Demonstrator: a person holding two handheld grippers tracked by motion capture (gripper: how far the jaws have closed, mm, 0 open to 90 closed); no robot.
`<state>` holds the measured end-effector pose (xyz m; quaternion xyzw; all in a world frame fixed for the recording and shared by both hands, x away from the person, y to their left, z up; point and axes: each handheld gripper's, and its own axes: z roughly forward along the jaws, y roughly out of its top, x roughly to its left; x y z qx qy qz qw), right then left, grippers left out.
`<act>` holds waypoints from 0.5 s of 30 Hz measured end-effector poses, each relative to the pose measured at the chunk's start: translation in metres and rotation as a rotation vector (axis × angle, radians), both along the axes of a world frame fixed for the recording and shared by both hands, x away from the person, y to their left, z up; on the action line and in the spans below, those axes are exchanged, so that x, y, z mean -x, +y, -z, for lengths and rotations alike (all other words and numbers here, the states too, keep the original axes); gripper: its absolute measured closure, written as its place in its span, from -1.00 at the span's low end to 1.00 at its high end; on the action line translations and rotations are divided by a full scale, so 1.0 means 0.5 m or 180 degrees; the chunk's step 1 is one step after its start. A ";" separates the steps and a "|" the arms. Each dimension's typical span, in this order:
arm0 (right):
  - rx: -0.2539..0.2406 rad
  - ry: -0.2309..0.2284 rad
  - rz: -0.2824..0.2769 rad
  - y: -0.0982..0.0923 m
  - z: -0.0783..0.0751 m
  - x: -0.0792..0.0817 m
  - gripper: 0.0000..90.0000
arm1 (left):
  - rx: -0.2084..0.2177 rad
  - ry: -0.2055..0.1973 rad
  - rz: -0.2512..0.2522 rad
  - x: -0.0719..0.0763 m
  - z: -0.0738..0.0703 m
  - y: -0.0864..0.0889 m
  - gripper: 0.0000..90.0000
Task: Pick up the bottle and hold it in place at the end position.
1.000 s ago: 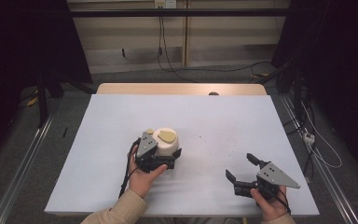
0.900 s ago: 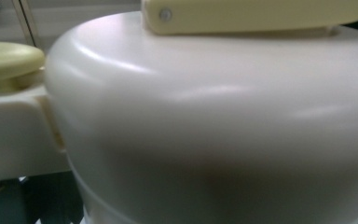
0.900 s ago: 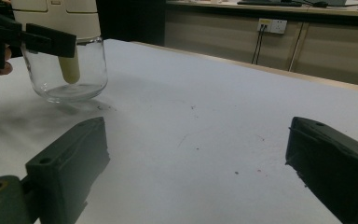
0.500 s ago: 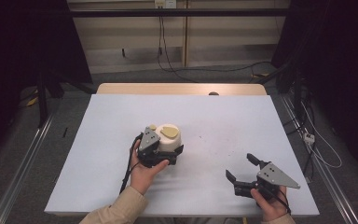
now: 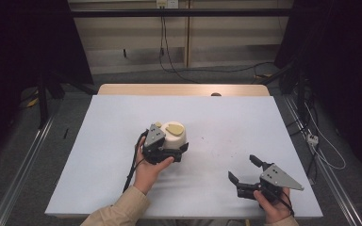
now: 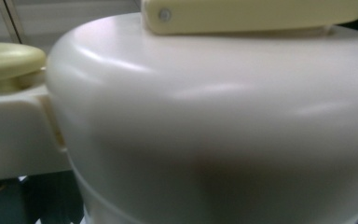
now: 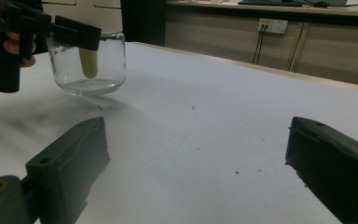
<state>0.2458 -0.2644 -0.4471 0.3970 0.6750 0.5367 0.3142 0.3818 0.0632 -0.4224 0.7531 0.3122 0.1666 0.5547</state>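
The left gripper [image 5: 172,151] pinched a jar [image 5: 174,136], its jaws set on either side of the cream lid [image 6: 214,116]; the glass base [image 7: 91,70] rested on the table [image 5: 245,127], possibly tilted a little. Well to its right, nearer the person, the right gripper [image 5: 246,169] stood spread and empty above the table.
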 end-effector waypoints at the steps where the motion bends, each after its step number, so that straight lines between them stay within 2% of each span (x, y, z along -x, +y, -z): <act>1: 0.0000 0.0000 0.0003 0.000 0.000 0.000 -0.89 | -0.0013 -0.0010 0.0004 -0.001 0.000 0.000 -0.89; 9: -0.0001 0.0005 0.0001 0.000 0.000 0.000 -0.89 | -0.0006 0.0038 -0.0013 -0.012 -0.001 -0.001 -0.89; 15: 0.0004 0.0009 -0.0001 -0.001 0.001 0.000 -0.89 | -0.0004 0.0008 -0.0002 -0.018 -0.006 -0.005 -0.89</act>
